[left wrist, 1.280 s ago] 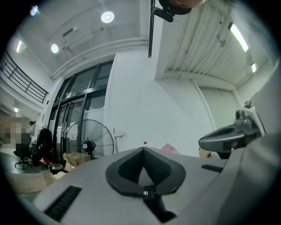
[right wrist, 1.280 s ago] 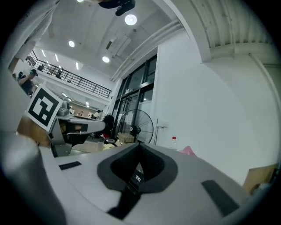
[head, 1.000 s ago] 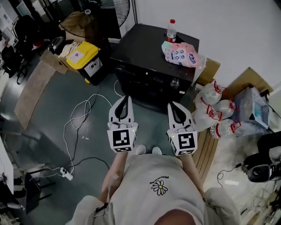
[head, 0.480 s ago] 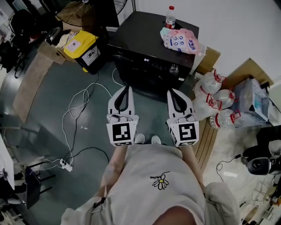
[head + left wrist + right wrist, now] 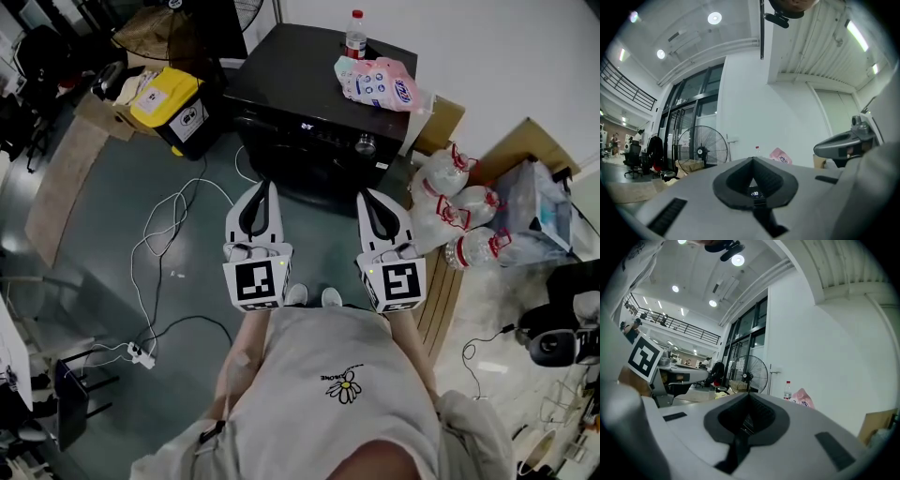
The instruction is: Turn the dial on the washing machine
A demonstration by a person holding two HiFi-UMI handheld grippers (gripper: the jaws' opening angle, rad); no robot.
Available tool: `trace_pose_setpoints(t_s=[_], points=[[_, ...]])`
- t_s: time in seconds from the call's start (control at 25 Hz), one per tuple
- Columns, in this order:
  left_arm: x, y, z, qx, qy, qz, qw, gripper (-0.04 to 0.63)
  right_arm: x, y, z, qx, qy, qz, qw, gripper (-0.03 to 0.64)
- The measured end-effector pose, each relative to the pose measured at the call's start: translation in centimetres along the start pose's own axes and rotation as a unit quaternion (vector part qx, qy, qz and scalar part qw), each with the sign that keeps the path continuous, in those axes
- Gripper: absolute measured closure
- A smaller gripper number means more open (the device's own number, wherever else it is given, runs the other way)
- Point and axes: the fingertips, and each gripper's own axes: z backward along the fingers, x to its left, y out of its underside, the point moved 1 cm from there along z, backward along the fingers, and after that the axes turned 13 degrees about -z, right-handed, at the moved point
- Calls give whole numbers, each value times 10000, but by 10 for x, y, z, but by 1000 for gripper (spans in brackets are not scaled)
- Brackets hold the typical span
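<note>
The black washing machine [image 5: 309,98] stands ahead of me, its round silver dial [image 5: 365,143] on the front panel's right side. My left gripper [image 5: 263,186] is shut and empty, held over the floor just short of the machine's front. My right gripper [image 5: 366,195] is also shut and empty, a short way below the dial and apart from it. In the left gripper view the left gripper [image 5: 752,160] points at the machine, whose lit display [image 5: 753,192] shows through the jaw opening. The right gripper [image 5: 749,395] shows closed tips in the right gripper view.
A pink bag [image 5: 377,82] and a red-capped bottle [image 5: 354,33] sit on the machine's top. A yellow-lidded bin [image 5: 169,98] stands to its left, packs of water bottles [image 5: 459,220] to its right. White cables [image 5: 169,244] trail on the floor. A standing fan [image 5: 702,146] is behind.
The head view has shifted, so the washing machine sits higher in frame. Both grippers stay shut, side by side, and have edged up with it.
</note>
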Motion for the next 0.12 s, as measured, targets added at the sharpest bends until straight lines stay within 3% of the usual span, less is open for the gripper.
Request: trace_pose_setpoints(t_s=[0.12], points=[[-2, -3, -1, -49, 13, 26, 10000, 597, -3, 0, 1, 25, 29, 3, 10000, 614]])
